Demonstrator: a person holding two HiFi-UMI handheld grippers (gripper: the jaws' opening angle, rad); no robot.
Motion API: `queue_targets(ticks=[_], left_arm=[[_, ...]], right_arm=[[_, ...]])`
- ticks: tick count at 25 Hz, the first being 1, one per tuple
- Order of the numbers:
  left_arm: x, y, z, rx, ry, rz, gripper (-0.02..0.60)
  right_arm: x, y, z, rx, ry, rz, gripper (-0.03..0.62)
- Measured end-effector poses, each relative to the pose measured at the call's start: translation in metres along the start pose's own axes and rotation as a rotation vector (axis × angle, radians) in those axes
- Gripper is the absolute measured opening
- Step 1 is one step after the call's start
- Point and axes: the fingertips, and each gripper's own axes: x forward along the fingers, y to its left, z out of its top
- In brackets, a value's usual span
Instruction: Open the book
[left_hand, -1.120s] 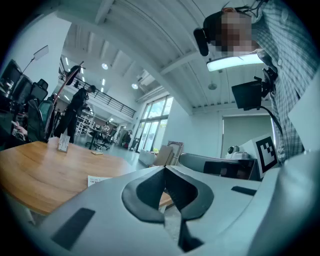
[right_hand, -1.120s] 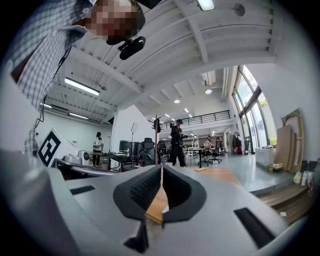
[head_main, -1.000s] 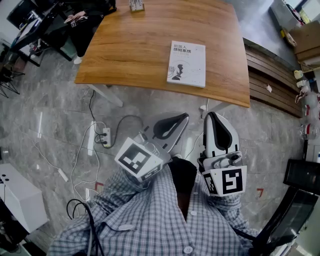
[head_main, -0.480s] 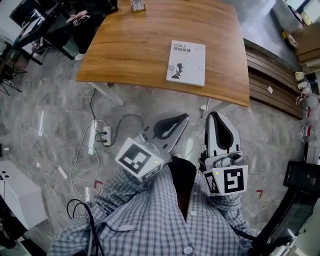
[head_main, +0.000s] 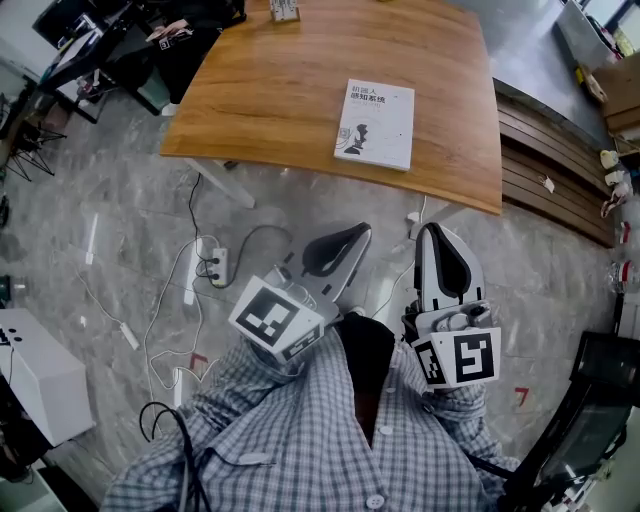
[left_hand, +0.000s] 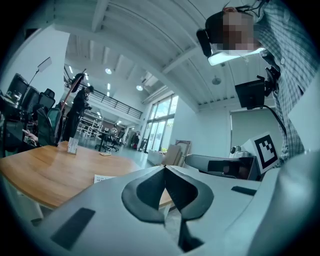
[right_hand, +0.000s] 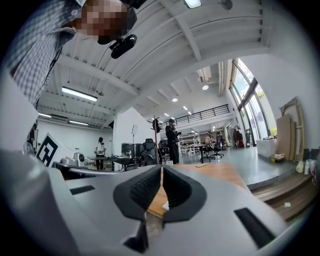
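Observation:
A closed white book (head_main: 375, 124) with a dark figure on its cover lies near the front right of the wooden table (head_main: 270, 90). Both grippers hang level over the floor, short of the table's front edge and close to the checked shirt. My left gripper (head_main: 362, 231) is shut and empty. My right gripper (head_main: 433, 229) is also shut with nothing in it. In the left gripper view the jaws (left_hand: 165, 168) meet, and the book (left_hand: 106, 178) shows as a pale slab on the table (left_hand: 40, 170) beyond. In the right gripper view the pads (right_hand: 161, 168) touch ahead of the table (right_hand: 220, 176).
A power strip (head_main: 214, 268) with white and black cables lies on the grey stone floor under the table's edge. Wooden planks (head_main: 555, 170) are stacked at the right, a white box (head_main: 30, 385) stands at the left, and a black chair (head_main: 585, 410) stands at the lower right. A small stand (head_main: 284, 10) sits at the table's far edge.
The right gripper has edged slightly to the right. The left gripper has stayed where it was. Both stay shut, and the book has not moved on the table.

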Motion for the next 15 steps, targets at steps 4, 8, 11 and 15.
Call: queue_targets(ticks=[4,8,11,15], left_arm=[[0.000,-0.010,-0.003,0.008,-0.001,0.026,0.009],[-0.001,-0.019,-0.007,0.018,-0.003,0.042,0.009],[0.002,-0.021,-0.008,0.020,-0.013,0.046,0.009],[0.007,-0.024,-0.006,0.028,-0.016,0.043,0.009]], right_arm=[[-0.011,-0.006,0.000,-0.005,0.003,0.011,0.028],[-0.022,-0.014,0.000,-0.001,-0.004,0.001,0.028],[-0.025,-0.021,-0.001,-0.009,-0.013,-0.004,0.028],[-0.029,-0.030,-0.004,0.010,-0.017,-0.022,0.028]])
